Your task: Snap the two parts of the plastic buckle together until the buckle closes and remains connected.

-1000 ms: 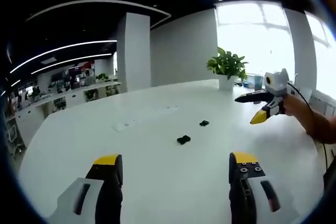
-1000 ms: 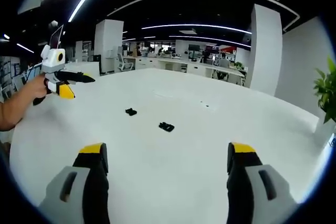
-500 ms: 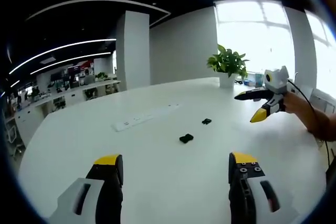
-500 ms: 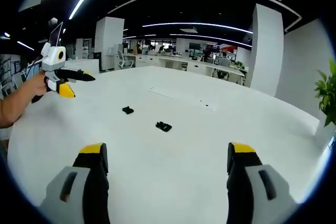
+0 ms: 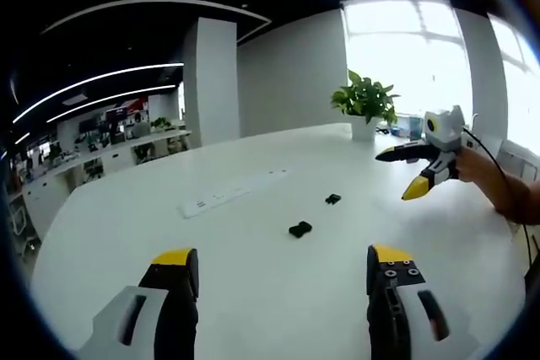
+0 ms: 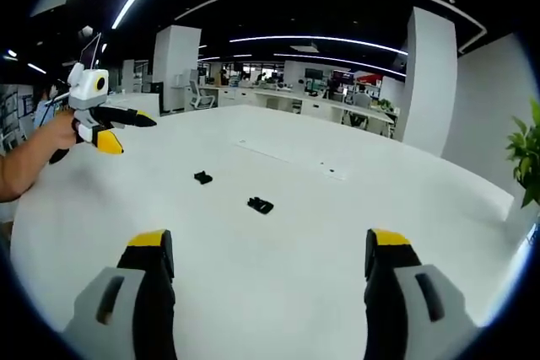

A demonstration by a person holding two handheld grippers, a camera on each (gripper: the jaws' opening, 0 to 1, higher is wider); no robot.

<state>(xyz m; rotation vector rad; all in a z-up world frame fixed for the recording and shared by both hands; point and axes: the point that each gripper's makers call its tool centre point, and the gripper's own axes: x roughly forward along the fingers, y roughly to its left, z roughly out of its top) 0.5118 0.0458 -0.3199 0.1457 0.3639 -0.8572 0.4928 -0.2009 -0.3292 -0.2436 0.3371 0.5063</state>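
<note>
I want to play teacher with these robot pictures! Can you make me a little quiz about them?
1. True or false: the two buckle parts are snapped together.
2. What do they lie on? A) the table B) the floor C) a chair
3. Fill in: the left gripper has its jaws wide ____.

Key: 1 false, they lie apart. 2 A. 3 open; the right gripper too.

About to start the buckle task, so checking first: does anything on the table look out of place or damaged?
Nothing stands out. The two buckle parts lie apart on the white table, unjoined as expected. Both grippers are open above it.
</note>
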